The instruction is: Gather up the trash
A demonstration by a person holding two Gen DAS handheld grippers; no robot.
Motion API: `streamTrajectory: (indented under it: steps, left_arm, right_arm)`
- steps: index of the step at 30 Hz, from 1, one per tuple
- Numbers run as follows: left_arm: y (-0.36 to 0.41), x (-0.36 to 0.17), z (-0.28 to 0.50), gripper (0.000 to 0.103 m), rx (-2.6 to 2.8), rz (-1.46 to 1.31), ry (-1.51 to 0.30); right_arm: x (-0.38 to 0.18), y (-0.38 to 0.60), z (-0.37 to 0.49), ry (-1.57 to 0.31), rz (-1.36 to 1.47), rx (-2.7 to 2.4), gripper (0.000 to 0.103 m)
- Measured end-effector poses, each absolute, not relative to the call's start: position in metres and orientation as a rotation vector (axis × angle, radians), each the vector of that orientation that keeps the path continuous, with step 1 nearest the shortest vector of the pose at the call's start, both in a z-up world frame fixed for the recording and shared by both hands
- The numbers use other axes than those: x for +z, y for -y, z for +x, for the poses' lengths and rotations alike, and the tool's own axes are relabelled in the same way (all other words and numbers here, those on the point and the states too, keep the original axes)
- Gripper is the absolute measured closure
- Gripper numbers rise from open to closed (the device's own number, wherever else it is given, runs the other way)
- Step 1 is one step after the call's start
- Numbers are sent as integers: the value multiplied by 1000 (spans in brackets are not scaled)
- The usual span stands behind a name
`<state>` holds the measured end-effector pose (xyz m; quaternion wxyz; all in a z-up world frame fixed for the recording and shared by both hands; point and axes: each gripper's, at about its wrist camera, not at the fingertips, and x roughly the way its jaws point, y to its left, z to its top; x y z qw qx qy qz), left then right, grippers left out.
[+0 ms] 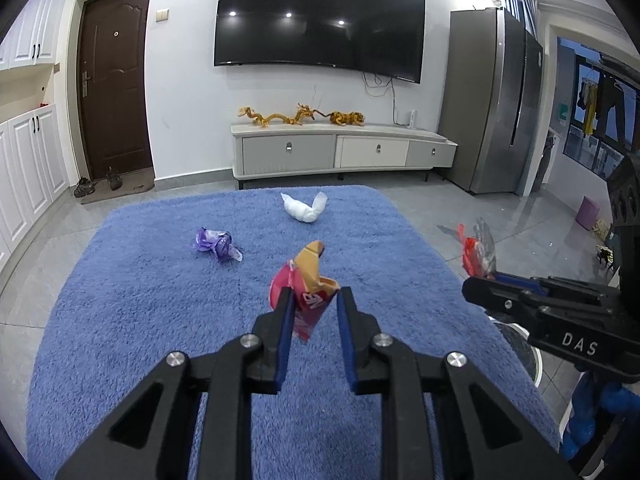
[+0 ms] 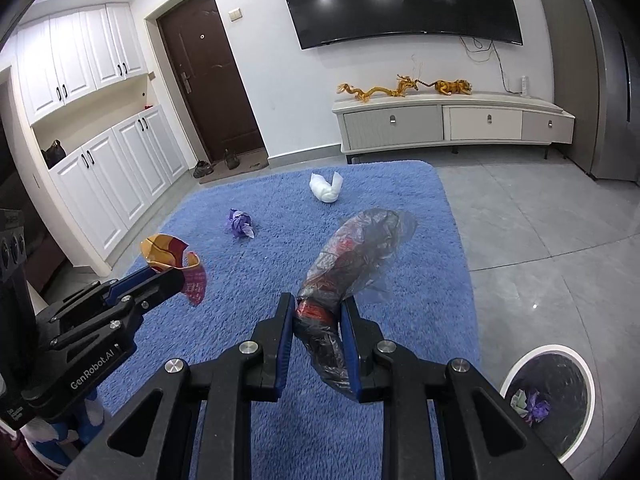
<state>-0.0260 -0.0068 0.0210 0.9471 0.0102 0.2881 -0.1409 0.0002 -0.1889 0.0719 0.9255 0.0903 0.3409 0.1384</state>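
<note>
My left gripper (image 1: 314,296) is shut on a crumpled red and orange snack wrapper (image 1: 310,268), held above the blue rug (image 1: 160,320). My right gripper (image 2: 318,300) is shut on a clear plastic bag with red and dark stuff inside (image 2: 352,248). Each view shows the other gripper from the side: the right gripper (image 1: 478,282) with its bag (image 1: 476,248), the left gripper (image 2: 176,276) with its wrapper (image 2: 168,252). On the rug lie a purple wrapper (image 1: 218,244) (image 2: 240,223) and a white tissue wad (image 1: 304,208) (image 2: 326,188).
A round white-rimmed bin (image 2: 552,350) with a dark liner stands on the grey tiles right of the rug (image 2: 432,208); a purple scrap (image 2: 536,406) lies inside. Beyond are a low TV cabinet (image 1: 344,148), a fridge (image 1: 496,100), shoes (image 1: 84,188) by the door, and white cupboards (image 2: 104,184).
</note>
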Motion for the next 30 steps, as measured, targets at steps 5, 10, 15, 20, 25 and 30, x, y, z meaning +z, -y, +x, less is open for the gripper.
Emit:
streamTrajectory:
  steps: [5,10,15,20,25,30]
  left_arm:
    - [14,30,-39,83,-290,37,-559]
    - [30,35,-48,83,-314,65,-549]
    - [56,36,-56,83,-365,104,-554]
    - [98,30,-56,83,-451,150,-584]
    - [152,18,-52,83,-540,229,-616]
    - [208,2,-45,83,-628,292,-665]
  right_arm:
    - [75,195,-13,-682,191,275,81]
    - [77,210,-23,-662,211,251,81]
    - [73,234,-35,-652,238,207,81]
    - [60,270,-48,-660,276,130,81]
    - [38,316,-59,-688,324,22,81]
    - [15,369,-68,-716,387,-76,81]
